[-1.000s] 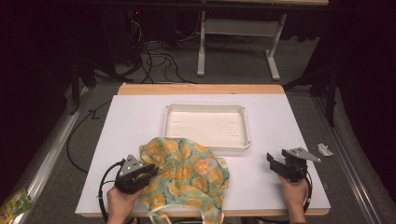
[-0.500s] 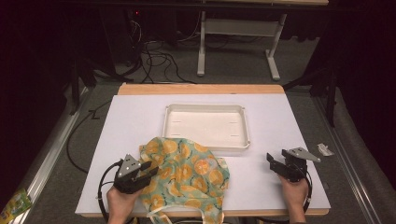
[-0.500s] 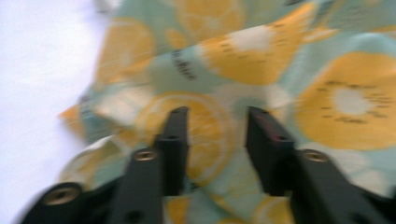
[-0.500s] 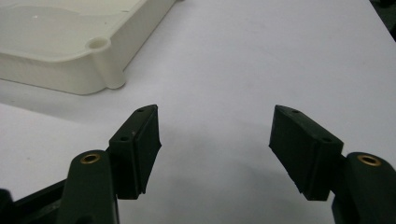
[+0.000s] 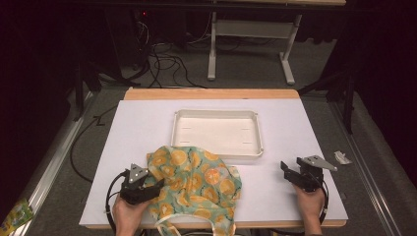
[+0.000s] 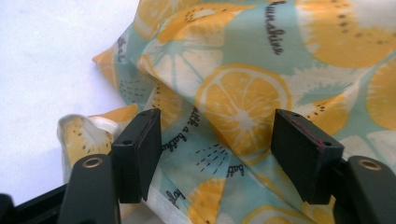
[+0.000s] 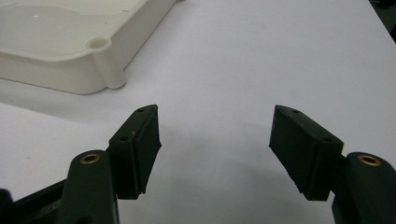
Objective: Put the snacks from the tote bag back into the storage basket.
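Observation:
A cloth bag [image 5: 196,182] printed with orange slices on pale teal lies crumpled at the front of the table, its handle hanging over the front edge. My left gripper [image 5: 158,187] sits at the bag's left edge. Its jaws have just been opening and now stand wide over the printed cloth [image 6: 243,102], with the pads [image 6: 140,149] not pressing on it. My right gripper [image 5: 286,169] rests at the front right, open with nothing in it, above bare white table [image 7: 224,70].
A shallow white tray [image 5: 215,112] stands behind the bag at the table's middle; its corner [image 7: 60,56] lies ahead and left of the right gripper. A small crumpled scrap [image 5: 342,157] lies at the table's right edge. Cables and a stand's legs are on the floor beyond.
The left gripper's jaws have spread apart at the bag's left edge, letting go of the cloth. The right hand and gripper have kept still.

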`<move>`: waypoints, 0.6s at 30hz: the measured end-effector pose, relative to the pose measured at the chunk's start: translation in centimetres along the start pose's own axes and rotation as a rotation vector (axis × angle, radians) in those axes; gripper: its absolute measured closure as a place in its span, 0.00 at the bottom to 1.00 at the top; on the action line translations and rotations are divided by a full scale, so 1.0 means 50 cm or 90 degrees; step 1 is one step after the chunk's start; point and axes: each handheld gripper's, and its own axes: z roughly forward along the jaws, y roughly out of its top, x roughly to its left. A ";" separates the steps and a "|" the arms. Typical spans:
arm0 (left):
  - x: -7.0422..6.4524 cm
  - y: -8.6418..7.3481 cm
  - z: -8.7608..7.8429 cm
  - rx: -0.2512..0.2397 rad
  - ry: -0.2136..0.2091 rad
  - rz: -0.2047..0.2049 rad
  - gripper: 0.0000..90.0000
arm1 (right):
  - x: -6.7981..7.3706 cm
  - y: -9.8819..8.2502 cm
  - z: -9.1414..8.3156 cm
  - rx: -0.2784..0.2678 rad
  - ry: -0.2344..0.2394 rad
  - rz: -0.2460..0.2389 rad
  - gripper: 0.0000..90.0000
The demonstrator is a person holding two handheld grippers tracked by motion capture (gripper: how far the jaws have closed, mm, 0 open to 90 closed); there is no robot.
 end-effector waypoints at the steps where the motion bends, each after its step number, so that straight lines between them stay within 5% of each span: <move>1: -0.001 -0.002 0.006 0.008 0.000 0.000 0.38 | 0.001 0.000 0.000 0.000 -0.001 0.000 0.38; 9: -0.006 -0.002 0.015 0.020 0.005 0.015 0.47 | 0.001 0.000 0.000 0.001 -0.001 -0.002 0.38; 18: -0.014 0.006 0.018 0.026 -0.006 0.051 0.78 | 0.003 0.000 0.001 0.003 -0.003 -0.007 0.38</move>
